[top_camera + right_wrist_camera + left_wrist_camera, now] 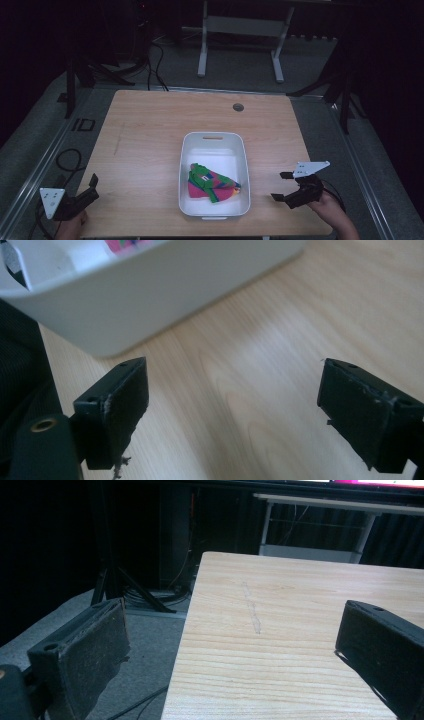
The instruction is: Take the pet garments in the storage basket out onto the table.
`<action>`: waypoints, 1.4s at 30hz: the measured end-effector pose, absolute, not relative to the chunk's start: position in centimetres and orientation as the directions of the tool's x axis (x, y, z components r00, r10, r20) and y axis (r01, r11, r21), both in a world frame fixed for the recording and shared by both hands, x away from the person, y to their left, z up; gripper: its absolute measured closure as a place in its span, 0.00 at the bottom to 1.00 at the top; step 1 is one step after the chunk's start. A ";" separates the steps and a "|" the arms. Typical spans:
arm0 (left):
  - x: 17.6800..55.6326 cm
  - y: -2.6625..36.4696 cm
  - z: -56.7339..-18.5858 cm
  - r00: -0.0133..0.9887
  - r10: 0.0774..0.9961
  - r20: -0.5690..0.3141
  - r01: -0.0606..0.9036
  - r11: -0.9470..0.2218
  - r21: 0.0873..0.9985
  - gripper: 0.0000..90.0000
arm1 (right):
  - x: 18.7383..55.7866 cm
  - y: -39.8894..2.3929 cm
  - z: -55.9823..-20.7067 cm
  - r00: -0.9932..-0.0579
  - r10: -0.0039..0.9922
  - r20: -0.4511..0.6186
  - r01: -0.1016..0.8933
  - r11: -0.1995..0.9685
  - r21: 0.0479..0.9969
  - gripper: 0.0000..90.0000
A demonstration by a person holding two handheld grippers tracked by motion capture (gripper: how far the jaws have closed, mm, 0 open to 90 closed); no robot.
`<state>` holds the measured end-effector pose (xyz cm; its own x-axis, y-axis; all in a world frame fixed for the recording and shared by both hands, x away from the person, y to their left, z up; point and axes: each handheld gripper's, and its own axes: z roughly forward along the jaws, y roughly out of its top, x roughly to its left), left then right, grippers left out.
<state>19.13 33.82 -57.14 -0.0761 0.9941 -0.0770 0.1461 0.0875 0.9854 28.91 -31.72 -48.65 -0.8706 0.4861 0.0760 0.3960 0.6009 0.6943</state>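
Both grippers were wide open and empty: the left gripper (93,186) at the table's (150,125) near left corner, the right gripper (281,186) just right of the white bin (186,155) holding a colourful cloth (210,183).

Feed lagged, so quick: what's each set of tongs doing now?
Left tongs: open, holding nothing.
Right tongs: open, holding nothing, beside the white plastic tub.

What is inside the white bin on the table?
The white bin holds one folded multicoloured cloth, pink, green and blue, lying toward its near end. Anything beneath the cloth is covered.
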 end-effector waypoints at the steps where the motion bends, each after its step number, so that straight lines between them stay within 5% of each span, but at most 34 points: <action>1: 19.1 33.8 -57.1 -0.076 0.994 -0.077 0.146 0.087 0.985 0.01 | 29.0 -31.3 -48.3 -0.873 0.481 0.076 0.391 0.600 0.698 0.14; 12: 19.2 33.8 -57.1 -0.075 0.994 -0.078 0.148 0.089 0.985 0.01 | 29.6 -27.2 -45.7 -0.911 0.401 0.096 0.339 0.594 0.730 0.13; 23: 19.2 33.8 -57.1 -0.071 0.995 -0.075 0.147 0.085 0.985 0.01 | 30.3 -21.2 -44.7 -0.953 0.303 0.003 0.224 0.695 0.683 0.14; 42: 19.1 33.9 -57.1 -0.058 0.995 -0.079 0.147 0.087 0.985 0.01 | 32.0 -11.6 -46.8 -0.989 0.147 0.024 0.139 0.855 0.500 0.16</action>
<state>19.13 33.87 -57.14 -0.0582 0.9951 -0.0794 0.1465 0.0871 0.9854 31.98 -11.62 -46.78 -0.9889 0.1466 0.0244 0.1390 0.8549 0.4999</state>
